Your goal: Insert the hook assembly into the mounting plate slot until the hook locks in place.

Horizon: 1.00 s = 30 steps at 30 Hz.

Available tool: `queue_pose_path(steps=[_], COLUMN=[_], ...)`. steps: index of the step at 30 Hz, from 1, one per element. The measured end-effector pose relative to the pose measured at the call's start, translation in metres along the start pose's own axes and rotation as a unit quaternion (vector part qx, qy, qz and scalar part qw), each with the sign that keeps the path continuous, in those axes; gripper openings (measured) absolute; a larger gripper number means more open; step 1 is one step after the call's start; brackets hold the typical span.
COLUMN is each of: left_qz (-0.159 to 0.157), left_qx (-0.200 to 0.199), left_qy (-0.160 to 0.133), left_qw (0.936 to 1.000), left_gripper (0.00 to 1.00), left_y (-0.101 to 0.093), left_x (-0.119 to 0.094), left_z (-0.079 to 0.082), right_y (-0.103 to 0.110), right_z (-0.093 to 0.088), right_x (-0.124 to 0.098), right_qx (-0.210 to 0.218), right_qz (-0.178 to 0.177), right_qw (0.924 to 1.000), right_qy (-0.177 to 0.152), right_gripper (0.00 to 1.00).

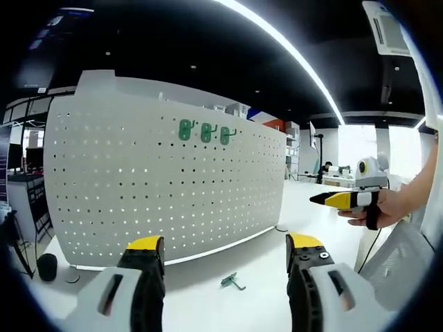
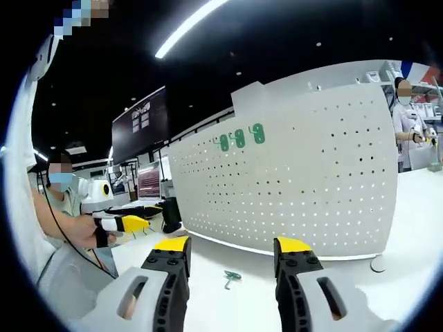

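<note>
Clearly the small green plastic hook (image 1: 232, 281) lies loose on the white tabletop (image 1: 208, 304), just ahead of and between the wide-open, empty jaws of the left gripper (image 1: 225, 243), and in the right gripper view the same hook (image 2: 231, 278) sits likewise before the right gripper (image 2: 230, 243), also wide open and empty; I cannot tell which is nearer. Its long axis looks slanted across both claws, while the upright white perforated mounting plate (image 1: 159, 183), with 3 green hooks (image 1: 205, 131) already hung high, stands farther back. The left gripper view shows the right gripper held up at far right, well apart from the hook; the right gripper view shows the plate's right end.
</note>
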State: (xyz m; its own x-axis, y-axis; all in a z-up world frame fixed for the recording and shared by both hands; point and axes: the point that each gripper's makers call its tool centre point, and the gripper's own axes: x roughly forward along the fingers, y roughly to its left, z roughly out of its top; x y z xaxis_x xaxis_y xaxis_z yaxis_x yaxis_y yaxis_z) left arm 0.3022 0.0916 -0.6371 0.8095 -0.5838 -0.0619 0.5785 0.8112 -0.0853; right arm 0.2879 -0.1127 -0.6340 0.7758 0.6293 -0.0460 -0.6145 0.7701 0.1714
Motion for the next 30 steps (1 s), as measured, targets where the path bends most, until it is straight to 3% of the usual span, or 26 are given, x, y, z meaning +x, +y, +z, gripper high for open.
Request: queue_pose_path(steps=[12,20,24,30], left_qz=[-0.012,-0.042,-0.071,-0.096], left_qx=[-0.001,0.013,0.042,0.056], left_qy=[-0.001,0.027,0.059,0.072], left_qw=[0.9999,0.9986,0.9949,0.9912], left_gripper=[0.74,0.73,0.73,0.74], left_y=[-0.004,-0.005,-0.009,-0.011], left_x=[-0.002,0.008,0.014,0.025], left_z=[0.001,-0.004,-0.014,-0.016], right_y=[0.0,0.002,0.003,0.005], right_z=[-0.001,-0.002,-0.003,-0.003], right_x=[-0.003,-0.002,-0.002,-0.001], right_qx=[0.004,0.004,0.01,0.009], right_qz=[-0.004,0.0,0.003,0.006], right_qw=[1.0,1.0,0.9999,0.9999], right_qy=[-0.004,-0.002,0.0,0.0], right_gripper=[0.45,0.45,0.44,0.44])
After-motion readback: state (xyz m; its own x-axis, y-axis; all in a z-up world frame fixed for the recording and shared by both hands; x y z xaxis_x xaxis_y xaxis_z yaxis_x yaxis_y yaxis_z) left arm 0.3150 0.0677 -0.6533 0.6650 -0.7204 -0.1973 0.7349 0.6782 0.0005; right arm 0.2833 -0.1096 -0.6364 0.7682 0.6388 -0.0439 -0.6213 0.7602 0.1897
